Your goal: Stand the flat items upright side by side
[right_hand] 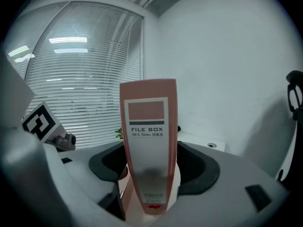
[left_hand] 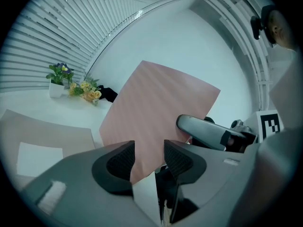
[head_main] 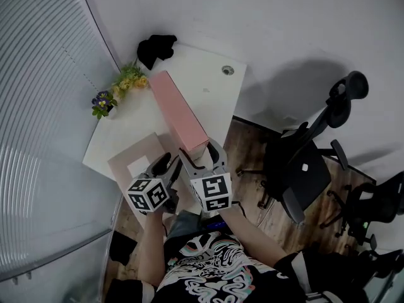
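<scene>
Pink file box (head_main: 180,112): upright on the white tabletop (head_main: 208,74), spine facing us.
Right hand-held gripper (head_main: 201,153): clamped across that spine, almost level, apparently to keep it from tipping.
Left hand-held gripper (head_main: 167,166): jaws apart, nothing gripped, hovering beside the box above the flat beige folder (head_main: 136,160), probably next.

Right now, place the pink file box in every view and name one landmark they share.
Head view: pink file box mid-frame on the white table.
Left gripper view: its broad side fills the centre.
Right gripper view: its labelled spine stands at centre.
Shared landmark: window blinds.
</scene>
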`<state>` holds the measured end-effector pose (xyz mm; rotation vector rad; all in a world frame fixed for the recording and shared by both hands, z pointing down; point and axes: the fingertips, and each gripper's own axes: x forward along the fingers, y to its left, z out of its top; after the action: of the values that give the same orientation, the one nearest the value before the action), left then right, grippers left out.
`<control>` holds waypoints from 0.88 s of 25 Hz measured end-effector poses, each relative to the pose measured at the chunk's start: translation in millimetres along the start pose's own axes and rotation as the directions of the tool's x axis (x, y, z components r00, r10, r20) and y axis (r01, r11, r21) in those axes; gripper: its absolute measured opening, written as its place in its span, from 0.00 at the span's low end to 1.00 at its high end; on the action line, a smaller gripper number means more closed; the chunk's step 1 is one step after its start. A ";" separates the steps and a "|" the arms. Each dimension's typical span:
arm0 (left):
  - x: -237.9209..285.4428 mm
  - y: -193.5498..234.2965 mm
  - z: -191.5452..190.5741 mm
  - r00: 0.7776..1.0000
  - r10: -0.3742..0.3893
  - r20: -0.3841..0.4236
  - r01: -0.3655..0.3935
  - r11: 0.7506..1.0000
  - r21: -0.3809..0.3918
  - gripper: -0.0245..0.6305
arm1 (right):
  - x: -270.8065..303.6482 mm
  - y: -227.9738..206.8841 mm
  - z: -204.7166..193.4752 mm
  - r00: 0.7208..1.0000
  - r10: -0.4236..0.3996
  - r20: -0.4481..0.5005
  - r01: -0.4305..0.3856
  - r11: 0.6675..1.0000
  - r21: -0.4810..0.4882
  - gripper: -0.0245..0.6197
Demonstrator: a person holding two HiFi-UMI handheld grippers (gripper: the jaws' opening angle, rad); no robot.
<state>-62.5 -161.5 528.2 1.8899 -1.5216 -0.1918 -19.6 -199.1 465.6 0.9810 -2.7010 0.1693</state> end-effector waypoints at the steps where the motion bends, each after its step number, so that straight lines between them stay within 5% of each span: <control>1: -1.5 -0.4 1.5 1.000 0.005 0.006 -0.005 1.000 0.004 0.31 | -1.5 0.2 0.6 1.000 0.003 0.005 -0.003 1.000 0.000 0.52; 16: -22.3 -26.9 19.7 0.994 0.060 0.096 -0.069 0.993 0.095 0.31 | -43.2 -4.9 9.7 0.998 0.037 0.044 -0.038 0.999 0.020 0.50; 22: -53.6 -15.8 23.6 0.982 0.134 0.133 -0.150 0.982 0.118 0.31 | -63.9 10.1 15.5 0.993 0.086 0.086 -0.090 0.995 0.041 0.49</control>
<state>-78.1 -121.7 485.2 1.8875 -1.7841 -0.1532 17.8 -155.3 432.4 0.9011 -2.8307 0.2114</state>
